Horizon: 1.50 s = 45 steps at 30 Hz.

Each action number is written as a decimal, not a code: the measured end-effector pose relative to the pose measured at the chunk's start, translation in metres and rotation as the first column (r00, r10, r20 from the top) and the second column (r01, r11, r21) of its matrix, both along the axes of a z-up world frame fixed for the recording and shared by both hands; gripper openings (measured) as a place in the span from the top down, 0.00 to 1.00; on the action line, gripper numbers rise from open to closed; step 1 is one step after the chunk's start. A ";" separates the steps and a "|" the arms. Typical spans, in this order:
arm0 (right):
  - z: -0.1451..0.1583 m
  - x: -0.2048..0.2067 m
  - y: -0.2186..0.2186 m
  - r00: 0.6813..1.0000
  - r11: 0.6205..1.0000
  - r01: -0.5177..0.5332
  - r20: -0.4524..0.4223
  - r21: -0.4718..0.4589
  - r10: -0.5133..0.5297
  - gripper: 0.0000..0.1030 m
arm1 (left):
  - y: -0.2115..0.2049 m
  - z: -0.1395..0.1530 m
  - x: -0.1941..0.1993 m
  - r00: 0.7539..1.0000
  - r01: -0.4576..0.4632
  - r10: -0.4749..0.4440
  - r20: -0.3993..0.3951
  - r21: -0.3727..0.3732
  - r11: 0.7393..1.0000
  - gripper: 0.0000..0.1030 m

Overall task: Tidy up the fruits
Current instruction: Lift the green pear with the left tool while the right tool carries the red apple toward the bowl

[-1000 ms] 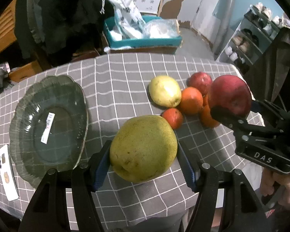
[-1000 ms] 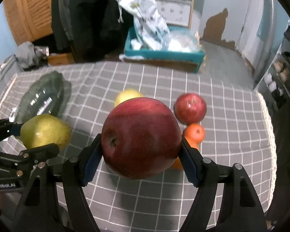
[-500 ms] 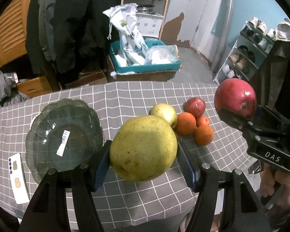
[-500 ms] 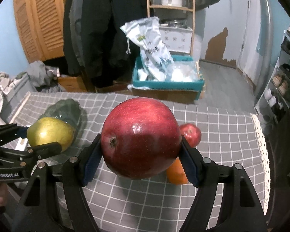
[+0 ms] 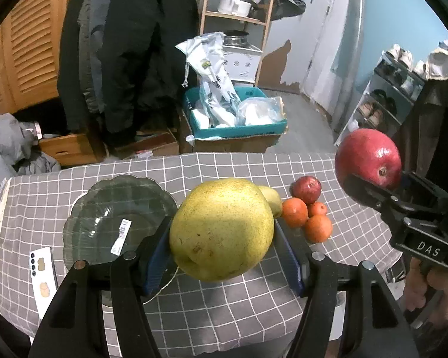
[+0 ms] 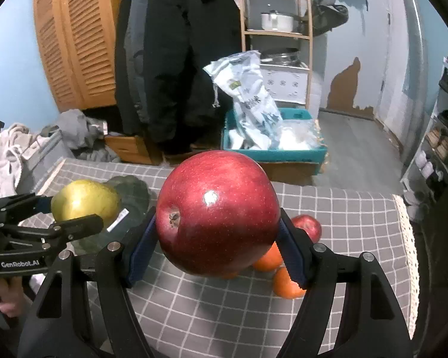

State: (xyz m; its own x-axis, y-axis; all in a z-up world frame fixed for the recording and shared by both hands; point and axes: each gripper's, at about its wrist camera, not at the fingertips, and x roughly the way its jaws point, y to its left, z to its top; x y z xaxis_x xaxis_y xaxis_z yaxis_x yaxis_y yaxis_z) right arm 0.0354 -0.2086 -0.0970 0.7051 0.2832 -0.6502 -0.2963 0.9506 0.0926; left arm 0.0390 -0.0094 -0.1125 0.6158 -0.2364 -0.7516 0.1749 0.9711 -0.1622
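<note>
Mid-carry here: the left gripper (image 5: 222, 255) is clamped on a big yellow-green pear (image 5: 221, 229), the right gripper (image 6: 218, 250) on a large red apple (image 6: 218, 213), both held above the checked tablecloth (image 5: 224, 298). Next, I'd guess, comes lowering them gently into the glass bowl (image 5: 104, 208).

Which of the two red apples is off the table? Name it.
The big red apple, clamped in the right gripper above the cloth. The small red apple lies on the table beside the oranges, ungripped.
</note>
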 end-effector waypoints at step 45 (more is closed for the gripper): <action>-0.056 0.065 0.176 0.951 0.967 -0.251 -0.174 0.046 0.256 0.27 | 0.158 -0.100 0.032 0.932 -0.302 0.303 -0.198 0.036 0.953 0.35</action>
State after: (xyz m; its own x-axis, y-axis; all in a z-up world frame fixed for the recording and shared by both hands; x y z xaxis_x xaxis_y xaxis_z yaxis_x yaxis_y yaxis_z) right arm 0.1004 -0.0326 -0.1533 0.4820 0.4541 -0.7493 -0.5040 0.8433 0.1868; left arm 0.0713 0.1482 -0.2122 0.4953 -0.0583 -0.8668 -0.1628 0.9738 -0.1585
